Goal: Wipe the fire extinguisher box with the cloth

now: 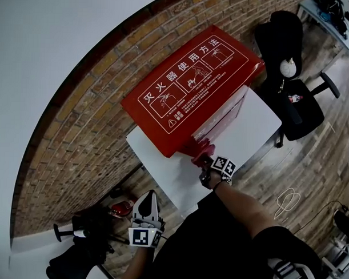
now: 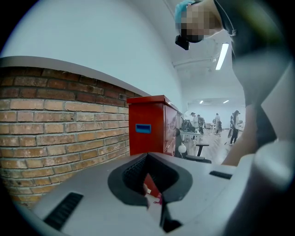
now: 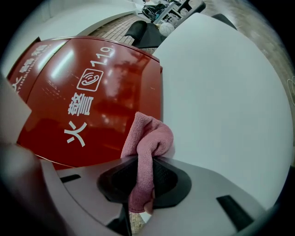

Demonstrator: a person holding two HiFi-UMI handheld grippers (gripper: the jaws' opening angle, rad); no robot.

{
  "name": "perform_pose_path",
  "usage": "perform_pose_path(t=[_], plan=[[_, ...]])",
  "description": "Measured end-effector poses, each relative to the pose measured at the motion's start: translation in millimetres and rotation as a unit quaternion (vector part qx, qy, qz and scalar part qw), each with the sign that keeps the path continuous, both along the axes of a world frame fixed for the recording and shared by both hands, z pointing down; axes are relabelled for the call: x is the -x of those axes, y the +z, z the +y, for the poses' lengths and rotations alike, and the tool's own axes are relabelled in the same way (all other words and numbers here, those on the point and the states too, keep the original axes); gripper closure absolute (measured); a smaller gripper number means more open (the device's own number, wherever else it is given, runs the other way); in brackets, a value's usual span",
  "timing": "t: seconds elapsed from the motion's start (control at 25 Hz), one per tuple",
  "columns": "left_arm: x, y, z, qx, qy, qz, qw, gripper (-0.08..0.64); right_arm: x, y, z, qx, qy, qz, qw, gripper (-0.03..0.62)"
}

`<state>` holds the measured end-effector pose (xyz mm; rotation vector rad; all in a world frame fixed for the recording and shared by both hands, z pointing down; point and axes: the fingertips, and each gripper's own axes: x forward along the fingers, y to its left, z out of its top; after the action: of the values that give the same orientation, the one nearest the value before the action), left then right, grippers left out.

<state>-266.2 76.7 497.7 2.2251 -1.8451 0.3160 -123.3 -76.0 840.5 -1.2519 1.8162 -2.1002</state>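
1. My right gripper (image 3: pixel 141 186) has its jaws pinched on the pink cloth (image 3: pixel 150 140), which bunches up out of them in a loose fold.
2. The cloth sits at the lower corner of the red fire extinguisher box (image 1: pixel 190 88), where the box's glossy front meets the white table (image 1: pixel 258 124). It seems to touch the red face, though I cannot be sure from this angle.
3. The box stands on the table close to the brick wall (image 1: pixel 78 121), and its panel of white pictograms faces up towards the head view.
4. My left gripper (image 2: pixel 154 198) hangs low on my left, well apart from the table. Its jaws are pressed together with nothing between them, and it points along the wall towards the box's side.
5. A black office chair (image 1: pixel 298 109) stands just beside the table's far end.
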Motion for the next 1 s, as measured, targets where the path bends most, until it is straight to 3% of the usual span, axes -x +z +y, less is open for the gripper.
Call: perform_pose_path(t=[0.24, 0.52, 0.76, 1.0], plan=[[-4, -1, -3, 0.003, 0.004, 0.006, 1.0000, 0.512, 0, -13, -1, -0.008, 0.001, -0.011, 1.000, 0.514], [-6, -5, -8, -0.026, 0.012, 0.007, 0.9996, 0.512, -1, -31, -2, -0.027, -0.006, -0.023, 0.999, 0.514], [-10, -3, -9, -0.001, 0.008, 0.012, 0.9999, 0.512, 1, -44, -3, -0.033, -0.005, -0.035, 0.999, 0.515], [-12, -5, -12, -0.026, 0.023, 0.004, 0.9994, 0.512, 2, -60, -2, -0.042, -0.011, -0.042, 0.998, 0.514]])
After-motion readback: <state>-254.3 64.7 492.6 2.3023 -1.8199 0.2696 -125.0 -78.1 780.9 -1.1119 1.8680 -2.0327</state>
